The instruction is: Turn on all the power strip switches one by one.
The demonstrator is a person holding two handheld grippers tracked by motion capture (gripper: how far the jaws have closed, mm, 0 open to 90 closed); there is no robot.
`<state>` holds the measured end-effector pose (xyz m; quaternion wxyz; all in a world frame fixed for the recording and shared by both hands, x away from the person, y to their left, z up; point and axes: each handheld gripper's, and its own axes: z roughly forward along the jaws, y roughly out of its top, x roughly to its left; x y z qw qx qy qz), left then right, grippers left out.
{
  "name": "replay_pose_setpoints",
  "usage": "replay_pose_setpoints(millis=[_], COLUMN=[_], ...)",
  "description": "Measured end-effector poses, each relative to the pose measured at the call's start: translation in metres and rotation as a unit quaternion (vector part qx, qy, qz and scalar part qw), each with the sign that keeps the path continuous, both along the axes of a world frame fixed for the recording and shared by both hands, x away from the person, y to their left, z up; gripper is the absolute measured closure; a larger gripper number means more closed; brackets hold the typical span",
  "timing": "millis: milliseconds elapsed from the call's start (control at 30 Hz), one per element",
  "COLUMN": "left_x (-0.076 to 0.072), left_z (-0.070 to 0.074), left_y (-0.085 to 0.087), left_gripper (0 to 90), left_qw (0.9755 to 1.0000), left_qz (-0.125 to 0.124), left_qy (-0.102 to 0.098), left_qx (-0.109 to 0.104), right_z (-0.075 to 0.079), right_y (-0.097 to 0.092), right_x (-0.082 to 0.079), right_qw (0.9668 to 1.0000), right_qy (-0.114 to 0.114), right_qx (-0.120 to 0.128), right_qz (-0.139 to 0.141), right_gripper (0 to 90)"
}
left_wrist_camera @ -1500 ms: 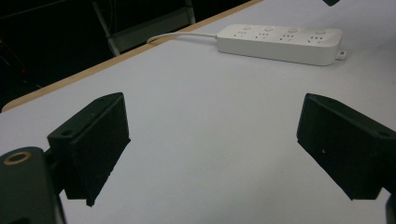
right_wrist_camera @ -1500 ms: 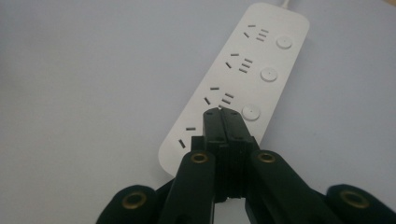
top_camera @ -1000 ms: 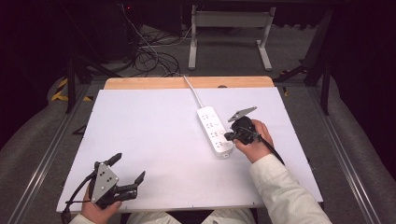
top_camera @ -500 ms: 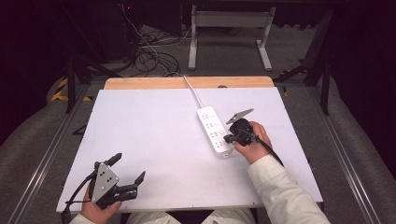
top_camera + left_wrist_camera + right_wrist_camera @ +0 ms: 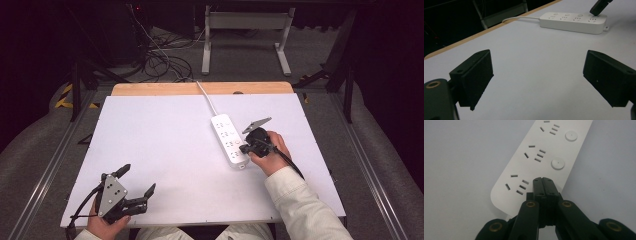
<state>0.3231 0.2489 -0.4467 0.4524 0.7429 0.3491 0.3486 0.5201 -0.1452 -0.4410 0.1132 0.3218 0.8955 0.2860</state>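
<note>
A long white rectangular plastic power strip (image 5: 229,139) with four socket groups and round white push buttons lies flat on the white table top (image 5: 165,150), directly under and ahead of the right gripper (image 5: 243,148); its white cord (image 5: 206,98) runs from the far end, away from that gripper, toward the wooden table edge (image 5: 200,88). In the right gripper view the two black jaws are pressed together with nothing between them; their joined tip (image 5: 543,180) rests over the strip's nearest end, where that socket group's round button would sit; whether it touches the plastic I cannot tell; the next button (image 5: 557,163) lies just beyond the tip, slightly to its right. The left gripper (image 5: 136,189) is well apart from the strip, near the table's front edge; its jaws stand spread wide and empty, the strip lying far ahead of them and to their right (image 5: 574,22).

Judged from its look, the strip is a stiff, smooth, light plastic body; it would likely slide on the table under a sideways push, so pressing should go straight down on a button; to lift or steady it, the long side walls offer the best hold, jaws spanning the narrow width near the middle; the cord is limp and may tug the far end.
</note>
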Motion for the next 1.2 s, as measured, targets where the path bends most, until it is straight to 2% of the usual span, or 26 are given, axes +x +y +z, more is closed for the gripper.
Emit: replay_pose_setpoints(millis=[300, 533, 833, 1200], left_x=[0.0, 0.0, -0.0004, -0.0007], left_z=[-0.0002, -0.0001, 0.0, -0.0001], left_y=[-0.0005, -0.0005, -0.0005, -0.0008], left_gripper=[9.6, 9.6, 9.6, 9.5], left_qw=[1.0, 1.0, 1.0, 1.0], left_qz=[0.001, 0.0, -0.001, -0.001], left_qy=[0.001, 0.001, 0.001, 0.001], left_qx=[-0.001, -0.001, -0.002, -0.003], right_z=[-0.0012, -0.0013, -0.0027, -0.0036], right_y=[-0.0002, 0.004, 0.002, 0.0031], right_x=[0.0003, -0.0029, -0.0026, -0.0026], right_qw=[1.0, 0.9998, 0.9999, 0.9999], right_qy=[0.003, -0.009, -0.006, -0.006], right_qx=[0.002, -0.015, -0.005, -0.007], right_qz=[-0.002, -0.004, -0.007, -0.009], right_gripper=[90.0, 90.0, 90.0, 90.0])
